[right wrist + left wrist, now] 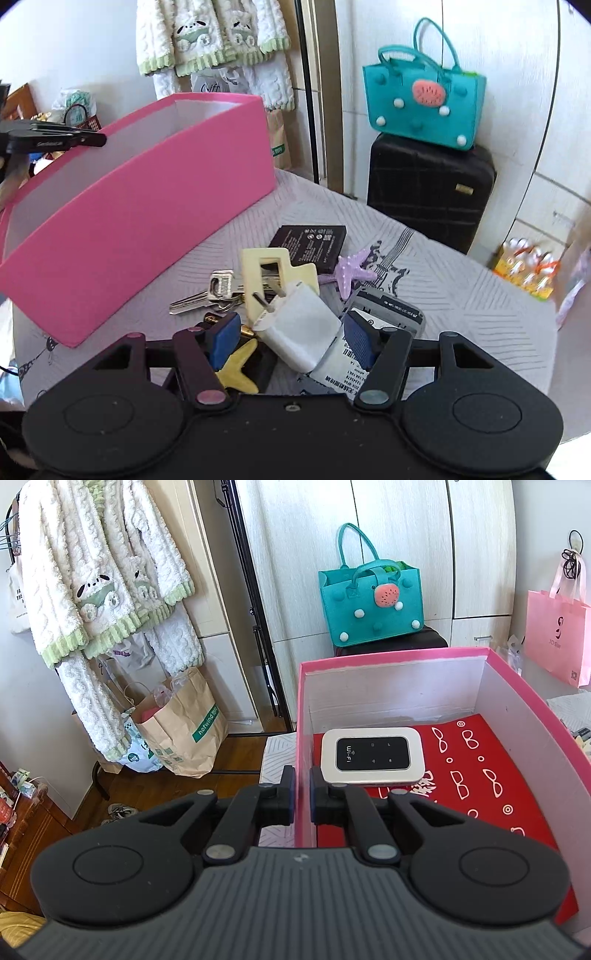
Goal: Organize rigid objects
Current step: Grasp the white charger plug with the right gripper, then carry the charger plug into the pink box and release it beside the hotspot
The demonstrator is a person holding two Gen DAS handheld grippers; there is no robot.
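Quilted tabletop (461,295); left gripper (302,781) clamped on pink cardboard box (301,709); right gripper (286,338) open.

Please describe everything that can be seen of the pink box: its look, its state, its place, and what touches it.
The pink rectangular cardboard box is open on top, with no lid in view. Its outer walls are pink and its inner walls white; a red sheet printed with white glasses covers its floor. A white and black Wi-Fi router lies flat inside, in a far corner. The box stands on the grey patterned cloth, beside a pile of small objects. The left gripper, shut, pinches its near side wall.
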